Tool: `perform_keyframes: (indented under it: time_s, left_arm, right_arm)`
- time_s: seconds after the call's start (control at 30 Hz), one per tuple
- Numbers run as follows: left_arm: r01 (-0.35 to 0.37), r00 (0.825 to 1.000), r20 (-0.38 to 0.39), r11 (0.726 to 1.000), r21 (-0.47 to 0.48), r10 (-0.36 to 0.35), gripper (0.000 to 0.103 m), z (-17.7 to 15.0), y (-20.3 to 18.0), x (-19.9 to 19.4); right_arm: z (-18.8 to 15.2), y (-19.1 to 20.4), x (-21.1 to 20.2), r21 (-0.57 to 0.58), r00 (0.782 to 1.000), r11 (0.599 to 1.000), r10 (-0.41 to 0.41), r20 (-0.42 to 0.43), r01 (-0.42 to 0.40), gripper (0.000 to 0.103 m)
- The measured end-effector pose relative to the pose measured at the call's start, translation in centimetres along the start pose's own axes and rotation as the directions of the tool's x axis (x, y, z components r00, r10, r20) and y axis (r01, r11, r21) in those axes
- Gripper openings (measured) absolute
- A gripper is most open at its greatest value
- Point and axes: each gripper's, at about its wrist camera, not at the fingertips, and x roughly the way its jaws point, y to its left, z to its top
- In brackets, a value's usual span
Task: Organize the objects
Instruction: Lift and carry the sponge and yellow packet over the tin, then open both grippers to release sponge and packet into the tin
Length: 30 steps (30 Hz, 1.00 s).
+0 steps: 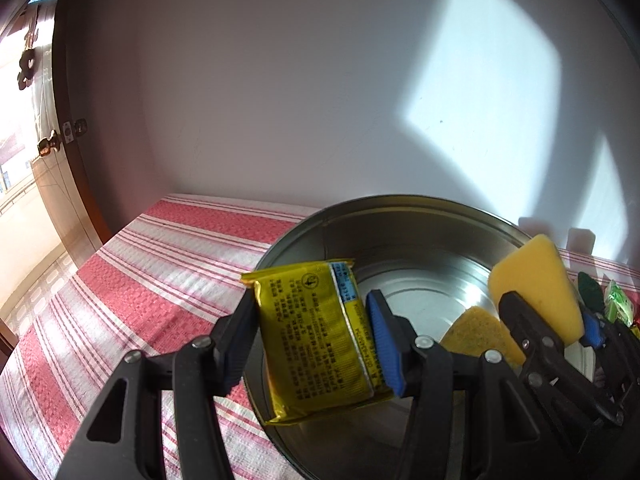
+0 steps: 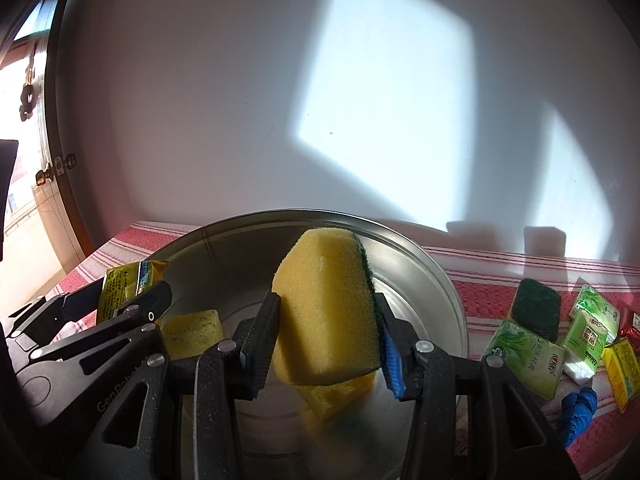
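Over the round steel tin, left gripper clamps the yellow foil packet, right gripper pinches the yellow-and-green sponge; lower both inside the rim, then release.

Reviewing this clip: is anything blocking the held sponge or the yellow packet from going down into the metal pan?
Partly. The right gripper holds the sponge over the metal pan, directly above a yellow sponge already lying there; another sponge lies further left. The left gripper holds the yellow packet above the pan's rim, nothing visible beneath.
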Motion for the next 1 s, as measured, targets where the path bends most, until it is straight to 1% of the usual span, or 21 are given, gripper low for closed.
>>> perform_keyframes:
  time_s: [0.13, 0.23, 0.57, 0.67, 0.7, 0.73, 0.8, 0.83, 0.87, 0.9, 0.93, 0.97, 1.0]
  left_arm:
    - [-0.007, 1.0, -0.013, 1.0, 0.002, 0.007, 0.054, -0.1, -0.2, 0.2]
    - [-0.015, 1.0, -0.019, 1.0, 0.001, 0.015, 0.054, -0.2, -0.2, 0.4]
    - [-0.025, 0.999, -0.023, 1.0, 0.002, 0.025, 0.054, -0.4, -0.3, 0.7]
    - [-0.011, 1.0, -0.018, 1.0, -0.016, 0.011, 0.056, -0.4, 0.0, 0.5]
    - [-0.006, 1.0, -0.011, 1.0, -0.026, 0.005, 0.056, -0.4, 0.1, 0.3]
    - [-0.003, 1.0, -0.002, 0.999, -0.032, 0.003, 0.059, -0.4, 0.1, 0.2]
    - [0.002, 1.0, 0.014, 0.999, -0.036, -0.002, 0.063, -0.5, 0.1, -0.1]
    - [-0.004, 1.0, 0.024, 0.999, -0.036, 0.005, 0.068, -0.5, 0.0, -0.3]
    - [-0.033, 0.999, 0.035, 0.999, -0.037, 0.034, 0.08, -0.6, 0.0, -0.4]
    - [-0.064, 0.997, 0.05, 0.997, -0.043, 0.066, 0.087, -0.6, 0.2, -0.7]
    - [-0.084, 0.994, 0.066, 0.995, -0.05, 0.087, 0.096, -0.6, 0.3, -0.8]
    - [-0.088, 0.993, 0.078, 0.994, -0.06, 0.093, 0.1, -0.5, 0.6, -1.0]
    - [-0.08, 0.992, 0.087, 0.994, -0.078, 0.087, 0.101, -0.5, 0.8, -1.2]
  right_arm:
    - [-0.1, 0.1, 0.7, -0.011, 1.0, 1.0, -0.01, -0.029, 0.009, 0.049]
    - [0.4, -0.2, 1.1, -0.007, 1.0, 1.0, -0.008, -0.03, 0.007, 0.049]
    - [0.5, -0.4, 1.1, -0.018, 0.998, 0.999, 0.035, -0.049, -0.036, 0.051]
    - [0.5, -0.9, 1.0, 0.004, 0.998, 0.999, 0.042, -0.049, -0.041, 0.057]
    - [0.5, -1.1, 0.9, 0.013, 0.998, 0.999, 0.042, -0.045, -0.041, 0.06]
    - [0.5, -1.3, 0.8, 0.023, 0.998, 0.999, 0.039, -0.039, -0.038, 0.064]
    - [0.4, -1.7, 0.5, 0.041, 0.999, 0.999, 0.028, -0.026, -0.027, 0.069]
    - [0.4, -1.9, 0.4, 0.048, 0.999, 0.999, 0.024, -0.023, -0.023, 0.071]
    - [0.4, -2.1, 0.3, 0.052, 0.999, 0.998, 0.026, -0.021, -0.025, 0.071]
    - [0.4, -2.2, 0.3, 0.056, 0.999, 0.998, 0.025, -0.022, -0.023, 0.071]
    - [0.5, -2.3, 0.2, 0.058, 0.999, 0.998, 0.025, -0.019, -0.024, 0.071]
    - [0.5, -2.4, 0.1, 0.062, 1.0, 0.998, 0.023, -0.017, -0.022, 0.071]
    - [0.6, -2.4, 0.0, 0.066, 1.0, 0.998, 0.024, -0.014, -0.023, 0.072]
